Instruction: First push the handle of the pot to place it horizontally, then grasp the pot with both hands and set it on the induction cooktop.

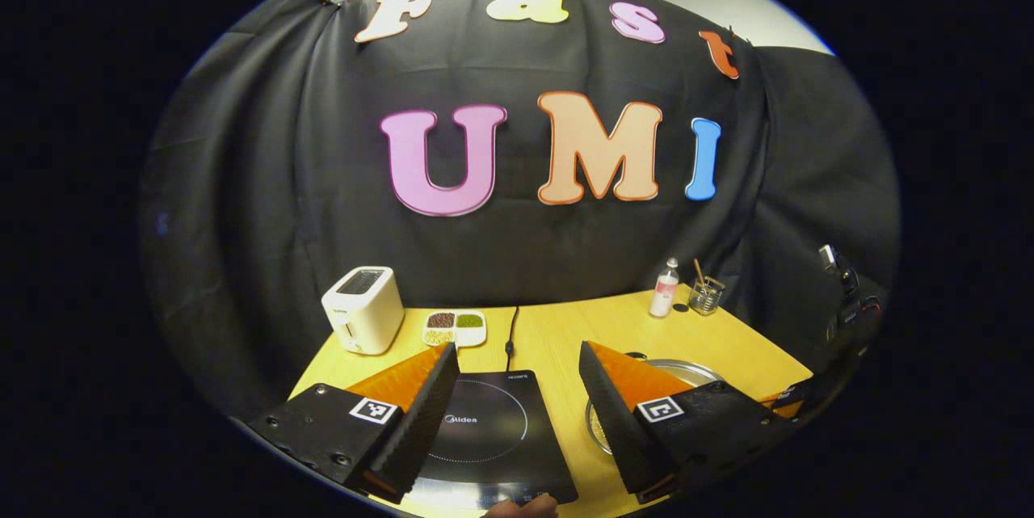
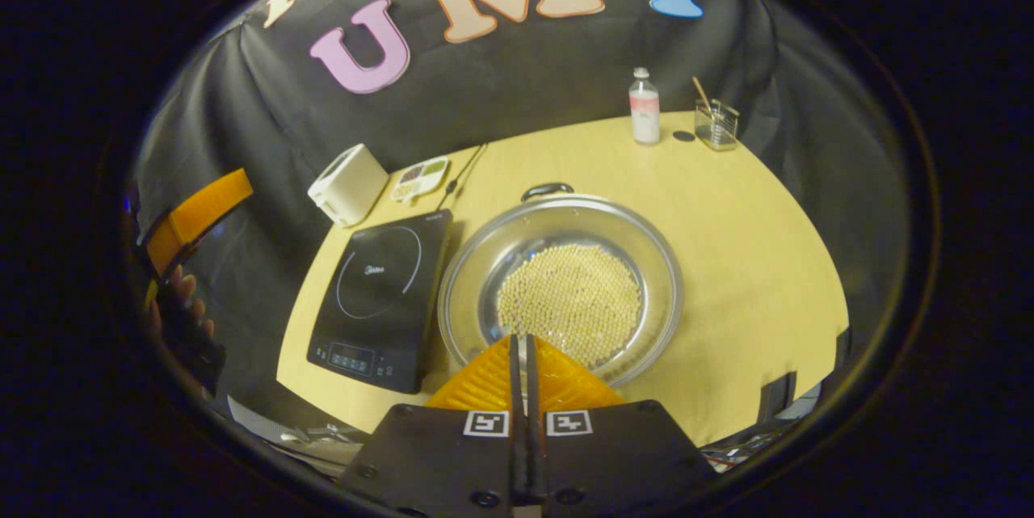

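Note:
A wide steel pot (image 2: 561, 284) with pale beans in it stands on the yellow table, its dark handle (image 2: 547, 191) at the far rim. To its left lies the black induction cooktop (image 2: 380, 292). My right gripper (image 2: 521, 340) is shut with nothing between its fingers, its tips over the pot's near rim. In the left gripper view my left gripper (image 1: 517, 360) stands open above the cooktop (image 1: 485, 429), and the pot's rim (image 1: 687, 372) shows behind its right finger. In the right gripper view the left gripper (image 2: 194, 215) and the hand that holds it appear at the far left.
A white toaster (image 1: 363, 309) and a divided dish of grains (image 1: 455, 327) stand at the back left of the table (image 2: 751, 259). A small bottle (image 2: 644, 107) and a glass holder with a stick (image 2: 716, 124) are at the back right. The cooktop's cable (image 1: 510, 332) runs toward the wall.

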Available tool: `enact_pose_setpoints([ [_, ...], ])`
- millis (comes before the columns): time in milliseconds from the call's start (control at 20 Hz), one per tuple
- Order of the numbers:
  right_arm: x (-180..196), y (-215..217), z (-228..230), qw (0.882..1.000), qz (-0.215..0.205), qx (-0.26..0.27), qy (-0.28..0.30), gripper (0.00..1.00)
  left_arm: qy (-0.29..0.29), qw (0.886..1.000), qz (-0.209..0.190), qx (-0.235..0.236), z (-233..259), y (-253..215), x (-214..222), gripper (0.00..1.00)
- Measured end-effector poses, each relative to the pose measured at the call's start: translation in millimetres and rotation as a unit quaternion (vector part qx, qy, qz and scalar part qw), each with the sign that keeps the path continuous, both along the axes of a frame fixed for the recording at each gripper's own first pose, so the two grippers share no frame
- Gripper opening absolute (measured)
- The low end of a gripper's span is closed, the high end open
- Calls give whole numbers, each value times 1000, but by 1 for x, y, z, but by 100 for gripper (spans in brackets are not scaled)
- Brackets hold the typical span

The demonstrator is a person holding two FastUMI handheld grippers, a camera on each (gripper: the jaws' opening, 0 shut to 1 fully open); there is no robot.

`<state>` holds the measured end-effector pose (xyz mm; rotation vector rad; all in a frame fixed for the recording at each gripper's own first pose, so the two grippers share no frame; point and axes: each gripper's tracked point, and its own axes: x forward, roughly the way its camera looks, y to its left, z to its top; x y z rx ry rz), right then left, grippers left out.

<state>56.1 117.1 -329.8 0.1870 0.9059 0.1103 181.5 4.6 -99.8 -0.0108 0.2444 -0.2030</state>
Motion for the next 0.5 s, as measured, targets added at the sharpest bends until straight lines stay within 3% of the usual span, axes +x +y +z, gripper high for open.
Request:
enact_pose_setpoints([
  [250, -21, 13, -38, 998, -12, -16, 55, 0, 42, 999, -29, -14, -29, 6, 12, 92],
  [500, -34, 34, -66, 994, -22, 7, 106, 3, 88, 995, -43, -22, -59, 13, 19, 94],
])
